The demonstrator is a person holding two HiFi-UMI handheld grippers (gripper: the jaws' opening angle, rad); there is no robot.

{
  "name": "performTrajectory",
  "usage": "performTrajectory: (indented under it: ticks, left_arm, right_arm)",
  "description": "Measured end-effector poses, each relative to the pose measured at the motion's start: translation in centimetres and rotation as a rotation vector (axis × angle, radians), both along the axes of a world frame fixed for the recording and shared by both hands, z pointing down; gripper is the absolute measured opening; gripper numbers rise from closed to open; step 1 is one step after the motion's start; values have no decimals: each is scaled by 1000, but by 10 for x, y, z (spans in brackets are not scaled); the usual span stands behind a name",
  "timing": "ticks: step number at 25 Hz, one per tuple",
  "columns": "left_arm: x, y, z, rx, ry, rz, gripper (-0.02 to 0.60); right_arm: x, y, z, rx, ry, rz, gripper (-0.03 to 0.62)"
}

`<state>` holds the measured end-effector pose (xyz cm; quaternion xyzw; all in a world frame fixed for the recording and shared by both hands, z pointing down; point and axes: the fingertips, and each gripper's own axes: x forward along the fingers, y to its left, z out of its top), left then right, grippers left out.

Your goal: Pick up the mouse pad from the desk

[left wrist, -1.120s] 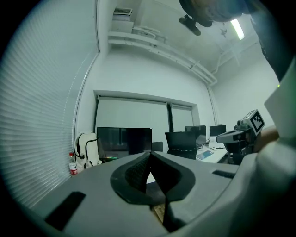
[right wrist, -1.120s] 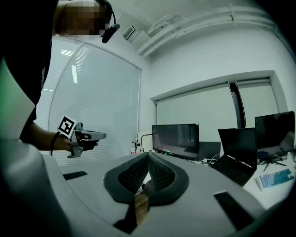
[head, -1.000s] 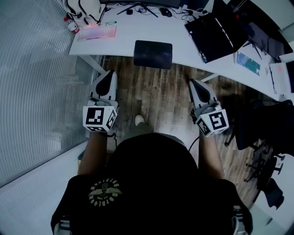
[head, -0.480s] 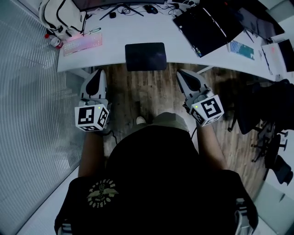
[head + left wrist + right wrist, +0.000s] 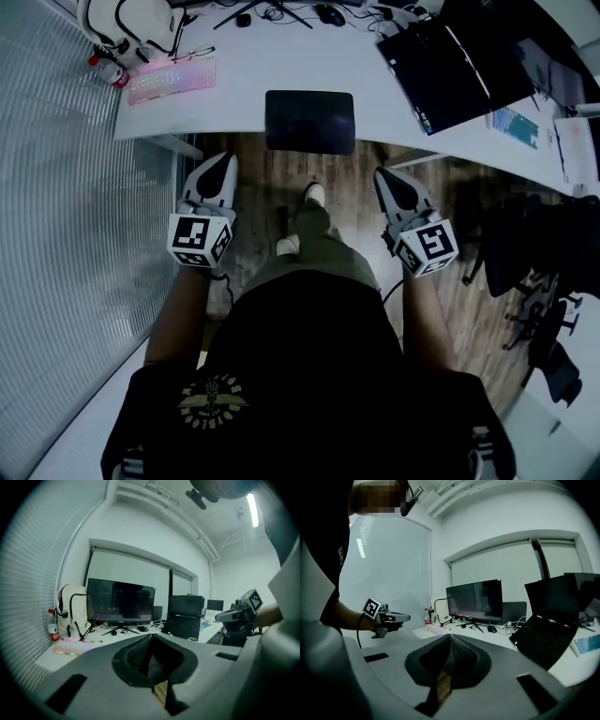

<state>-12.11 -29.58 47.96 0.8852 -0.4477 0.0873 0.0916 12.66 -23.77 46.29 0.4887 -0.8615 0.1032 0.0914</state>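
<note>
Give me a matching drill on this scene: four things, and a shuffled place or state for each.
1 mouse pad
2 keyboard
3 laptop
4 left gripper

A open, toward the head view's right
B lit pink, near the left end of the desk
C shut, empty, short of the desk
D dark, at the desk's near edge

Pairs: 1-D, 2-B, 3-A, 4-C

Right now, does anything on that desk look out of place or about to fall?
Yes. The dark mouse pad lies at the front edge of the desk and sticks out past it over the wooden floor, rather than sitting fully on the top. Nothing looks spilled or broken.
</note>
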Motion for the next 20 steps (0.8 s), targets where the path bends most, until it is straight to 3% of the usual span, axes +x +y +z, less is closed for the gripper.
performTrajectory:
  ticks: [6, 17, 20]
  left_arm:
    - [8, -28, 58, -149, 73, -33, 8]
    - [47, -66, 155, -309, -53, 27, 8]
    - [53, -71, 179, -359, -49, 36, 9]
  right_arm:
    - [17, -33, 65, -115, 27, 11, 0]
    - [45, -75, 167, -322, 21, 11, 2]
    - [47, -82, 193, -400, 2, -7, 24]
